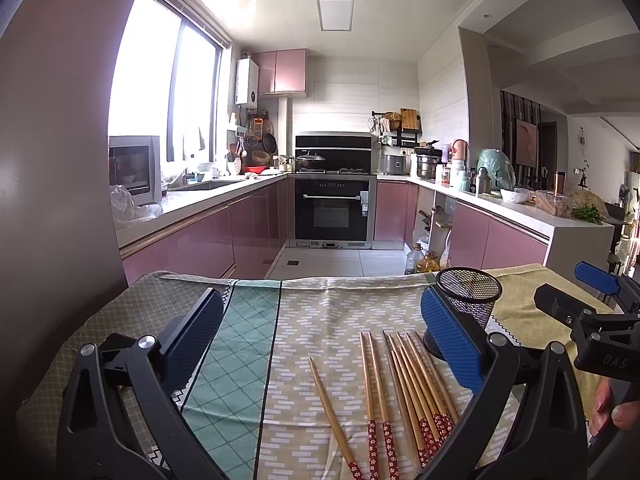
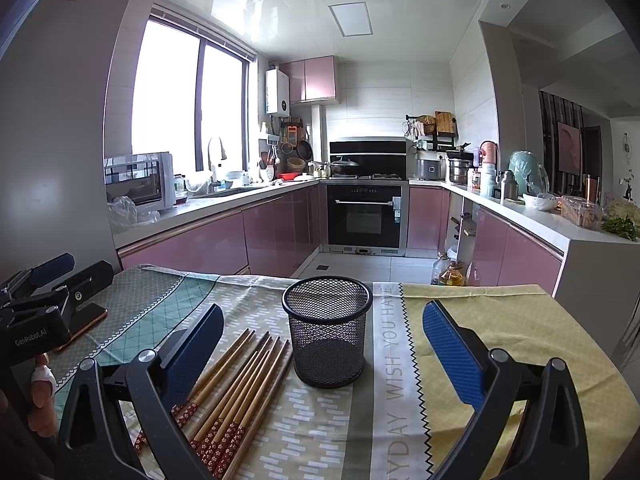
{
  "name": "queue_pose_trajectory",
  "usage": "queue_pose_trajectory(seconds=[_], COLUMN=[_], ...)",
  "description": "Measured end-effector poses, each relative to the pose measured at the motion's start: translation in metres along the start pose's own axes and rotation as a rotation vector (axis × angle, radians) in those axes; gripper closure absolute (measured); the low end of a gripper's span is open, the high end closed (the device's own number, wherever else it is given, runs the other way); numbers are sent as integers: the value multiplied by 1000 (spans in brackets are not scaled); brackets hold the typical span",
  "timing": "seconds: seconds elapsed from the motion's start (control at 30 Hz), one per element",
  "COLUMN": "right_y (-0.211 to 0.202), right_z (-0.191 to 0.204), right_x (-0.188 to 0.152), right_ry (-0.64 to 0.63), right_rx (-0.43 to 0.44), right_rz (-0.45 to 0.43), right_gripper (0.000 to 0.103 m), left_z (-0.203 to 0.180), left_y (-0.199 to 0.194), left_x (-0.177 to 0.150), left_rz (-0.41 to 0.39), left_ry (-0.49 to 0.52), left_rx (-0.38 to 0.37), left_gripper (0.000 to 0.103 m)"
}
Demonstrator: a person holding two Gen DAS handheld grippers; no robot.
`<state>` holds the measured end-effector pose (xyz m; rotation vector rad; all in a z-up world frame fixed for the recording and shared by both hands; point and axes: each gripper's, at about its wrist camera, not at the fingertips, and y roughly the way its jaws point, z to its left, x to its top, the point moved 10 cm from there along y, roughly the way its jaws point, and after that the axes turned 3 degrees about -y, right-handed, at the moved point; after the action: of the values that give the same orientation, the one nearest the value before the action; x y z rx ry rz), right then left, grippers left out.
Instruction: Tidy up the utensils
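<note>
Both grippers are just hanging over the table, left gripper (image 1: 320, 344) and right gripper (image 2: 324, 344) each spread wide with nothing between the fingers. The wooden chopsticks (image 1: 408, 384) lie loose on the patterned tablecloth (image 2: 460, 320), red flowery ends toward us. Just beside them the black mesh utensil holder (image 2: 328, 332) stands upright, kitchen counters well behind

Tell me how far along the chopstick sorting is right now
Nothing looks done yet: the black mesh holder stands upright and empty on the tablecloth. Nothing is in hand either; the left gripper and right gripper are both open and carry nothing. Left to do: all the chopsticks, which lie flat beside the holder, one apart from the rest.
</note>
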<state>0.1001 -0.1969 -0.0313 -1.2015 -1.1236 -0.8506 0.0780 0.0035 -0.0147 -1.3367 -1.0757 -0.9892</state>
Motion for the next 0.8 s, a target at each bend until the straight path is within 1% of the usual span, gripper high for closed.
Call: queue_pose_trajectory(seconds=[0.8], right_y=[-1], right_z=[2], right_x=[3], right_ry=[1], right_rx=[-1], right_rz=[-11], right_gripper=[6], left_z=[0], left_y=[-2], left_x=[1], left_rz=[-9], left_ry=[2], left_rx=[2], left_gripper=[6])
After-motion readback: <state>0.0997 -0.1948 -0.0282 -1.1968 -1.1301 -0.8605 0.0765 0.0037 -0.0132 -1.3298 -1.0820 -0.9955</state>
